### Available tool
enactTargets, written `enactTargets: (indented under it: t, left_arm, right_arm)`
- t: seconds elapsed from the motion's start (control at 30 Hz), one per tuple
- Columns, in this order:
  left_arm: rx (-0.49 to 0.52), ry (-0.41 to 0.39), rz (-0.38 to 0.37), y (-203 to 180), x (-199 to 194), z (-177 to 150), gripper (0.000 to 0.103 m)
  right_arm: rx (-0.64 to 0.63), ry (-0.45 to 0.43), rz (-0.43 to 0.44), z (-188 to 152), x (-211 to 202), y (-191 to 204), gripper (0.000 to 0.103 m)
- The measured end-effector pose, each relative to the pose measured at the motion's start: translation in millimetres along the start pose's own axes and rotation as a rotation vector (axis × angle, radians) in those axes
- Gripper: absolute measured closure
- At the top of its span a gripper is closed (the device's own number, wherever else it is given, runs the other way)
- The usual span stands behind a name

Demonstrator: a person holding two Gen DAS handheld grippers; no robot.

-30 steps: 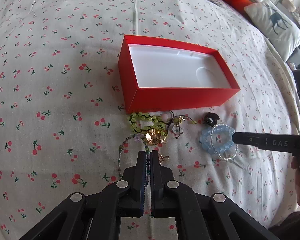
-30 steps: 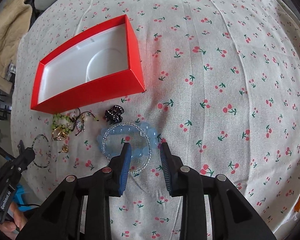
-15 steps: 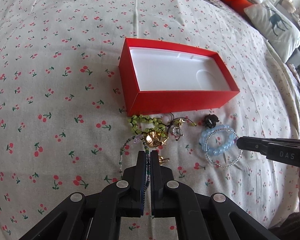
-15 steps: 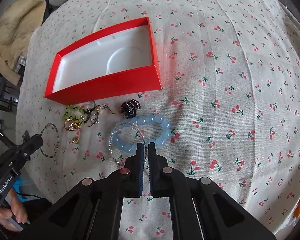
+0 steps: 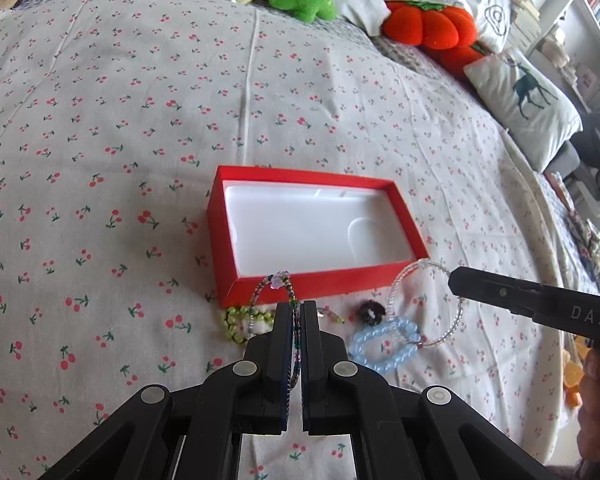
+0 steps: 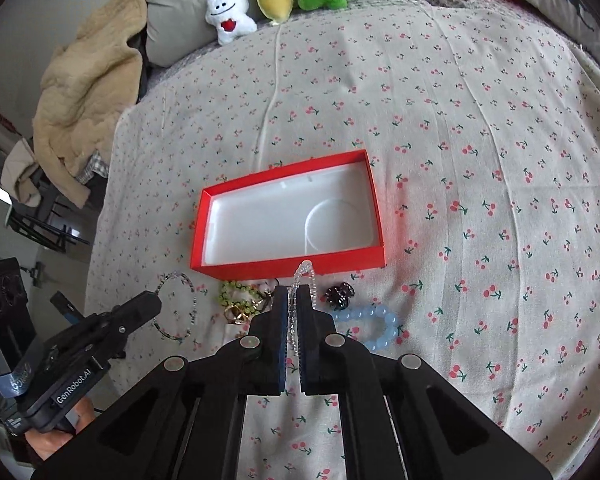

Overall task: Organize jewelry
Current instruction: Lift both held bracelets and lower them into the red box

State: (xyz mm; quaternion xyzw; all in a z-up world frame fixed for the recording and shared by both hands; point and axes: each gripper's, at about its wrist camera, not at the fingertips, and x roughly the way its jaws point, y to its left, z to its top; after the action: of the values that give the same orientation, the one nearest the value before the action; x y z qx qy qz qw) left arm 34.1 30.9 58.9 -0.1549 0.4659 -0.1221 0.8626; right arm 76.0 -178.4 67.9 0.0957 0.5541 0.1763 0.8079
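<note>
Above the cherry-print bedspread (image 5: 100, 140), both tools are lifted with a bracelet each, and the step in hand is judged to be the carry from the pile to the red box (image 5: 404, 216). The left gripper (image 5: 297, 312) is clenched on a thin multicoloured bead bracelet (image 5: 278, 280); its strand runs down between the two fingers and the free loop stands forward of the tips, in line with the box's near wall. The right gripper (image 6: 293, 300) is likewise closed, grasping a clear bead bracelet (image 6: 304, 268). In the left wrist view this bracelet (image 5: 426, 306) hangs as an open ring from the right tool's tip, its lower edge at or just above the blue bead bracelet (image 5: 384, 344); contact cannot be confirmed.

The box sits open and upright, white tray bare, just beyond the pile. Remaining on the spread near its front wall: a green bead bracelet (image 6: 236, 292), a gold-coloured piece (image 6: 240, 314), a dark hair claw (image 6: 339, 295) and the blue bracelet.

Next move, by judgement: carry each loop forward over the near wall, lower it inside the tray, then release. Risk noted: a hanging loop may catch the box rim or drag the blue bracelet.
</note>
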Motion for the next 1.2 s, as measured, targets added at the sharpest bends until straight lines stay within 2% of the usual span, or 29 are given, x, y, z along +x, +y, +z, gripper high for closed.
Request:
enactTargets:
  t: [0.2, 0.5, 0.7, 0.9, 0.97, 1.07, 1.2]
  left_arm:
    - [-0.030, -0.030, -0.046, -9, 9, 23, 0.103]
    - [-0.060, -0.053, -0.097, -19, 44, 42, 0.103]
    - [-0.081, -0.008, -0.010, -4, 67, 43, 0.103]
    - [-0.093, 0.022, 0.089, 11, 80, 41, 0.103]
    - [-0.090, 0.029, 0.111, 14, 82, 40, 0.103]
    - [-0.074, 0.035, 0.144, 15, 87, 39, 0.103]
    - [-0.055, 0.038, 0.162, 13, 91, 37, 0.103]
  right_arm:
    - [-0.019, -0.097, 0.037, 26, -9, 21, 0.099]
    - [-0.006, -0.193, -0.007, 51, -1, 23, 0.099]
    - [0.009, -0.190, -0.015, 59, 8, 10, 0.099]
    - [-0.026, -0.142, 0.074, 62, 24, 11, 0.099]
    - [-0.032, -0.111, 0.046, 62, 35, 9, 0.099]
    - [-0.028, -0.063, -0.043, 59, 54, -2, 0.099]
    - [0.005, -0.034, -0.111, 56, 67, -23, 0.099]
